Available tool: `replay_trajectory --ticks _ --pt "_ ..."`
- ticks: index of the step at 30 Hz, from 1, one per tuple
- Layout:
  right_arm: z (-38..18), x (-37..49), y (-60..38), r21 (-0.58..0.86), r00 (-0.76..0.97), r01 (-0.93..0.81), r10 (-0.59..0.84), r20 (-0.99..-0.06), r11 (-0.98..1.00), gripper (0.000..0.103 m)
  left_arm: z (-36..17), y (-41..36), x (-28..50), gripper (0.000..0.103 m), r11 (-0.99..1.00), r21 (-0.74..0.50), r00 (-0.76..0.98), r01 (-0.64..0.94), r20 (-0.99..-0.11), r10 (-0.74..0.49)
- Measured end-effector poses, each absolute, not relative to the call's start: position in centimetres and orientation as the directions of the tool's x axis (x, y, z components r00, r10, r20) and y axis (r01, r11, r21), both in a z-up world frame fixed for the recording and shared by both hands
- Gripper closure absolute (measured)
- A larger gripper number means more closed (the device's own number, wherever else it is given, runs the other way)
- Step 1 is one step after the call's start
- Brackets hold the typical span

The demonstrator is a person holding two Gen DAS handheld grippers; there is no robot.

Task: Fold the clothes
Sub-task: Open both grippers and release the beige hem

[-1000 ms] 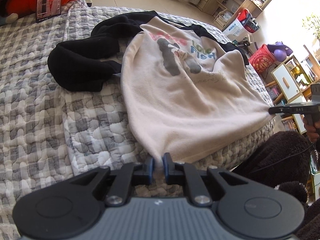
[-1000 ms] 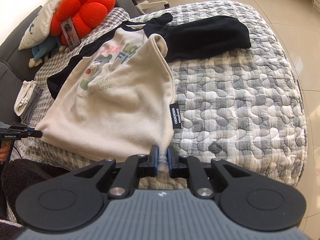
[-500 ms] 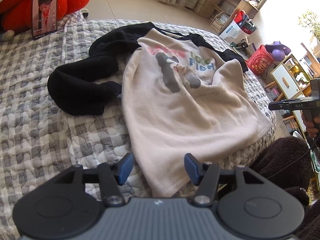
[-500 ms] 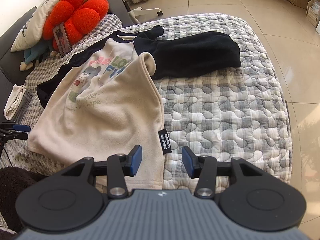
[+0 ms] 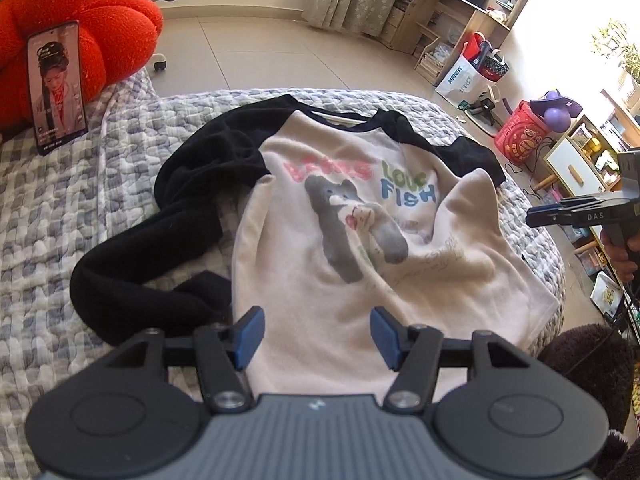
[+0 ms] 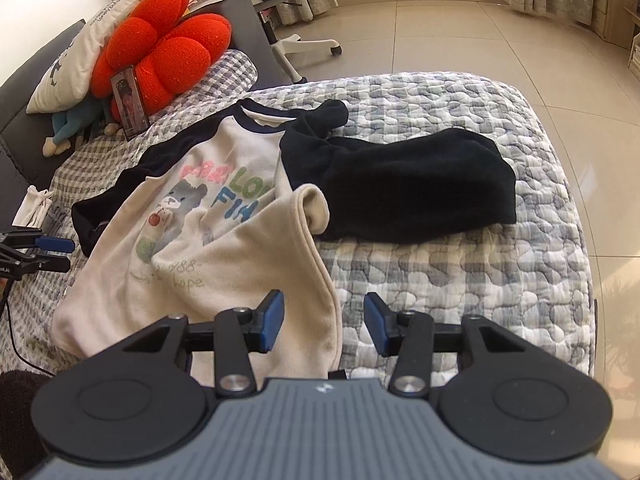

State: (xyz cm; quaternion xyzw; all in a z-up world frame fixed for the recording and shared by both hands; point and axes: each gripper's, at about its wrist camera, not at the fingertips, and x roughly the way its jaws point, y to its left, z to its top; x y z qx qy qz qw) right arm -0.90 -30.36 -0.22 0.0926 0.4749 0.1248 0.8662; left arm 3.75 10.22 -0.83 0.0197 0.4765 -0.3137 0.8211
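Note:
A cream sweatshirt with black sleeves and a bear print lies front up on the quilted grey-and-white bed cover. My left gripper hangs open just above its near hem, nothing between the pads. One black sleeve lies bunched to its left. In the right wrist view the sweatshirt has its side edge flipped over in a fold, and the other black sleeve stretches to the right. My right gripper is open over the hem's edge, empty. Each gripper shows at the other view's edge: right gripper, left gripper.
A red flower cushion with a phone propped against it sits at the bed's head, beside a white pillow. An office chair, shelves and a red bucket stand on the tiled floor. Dark fuzzy fabric lies at the bed's near edge.
Both grippers were shut on the sweatshirt's hem corners; they opened and let go. The hem dropped onto the bed, and both grippers moved forward over the garment.

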Motion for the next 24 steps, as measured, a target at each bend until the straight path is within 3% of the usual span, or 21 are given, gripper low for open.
replay_trajectory --ticks 24 --pt "-1.3 8.2 -29.8 0.282 0.539 -0.168 0.328 -0.776 0.944 0.054 -2.5 5.0 13.4 0.042 0.805 -0.202 0.422 0.558 -0.766 -0.485"
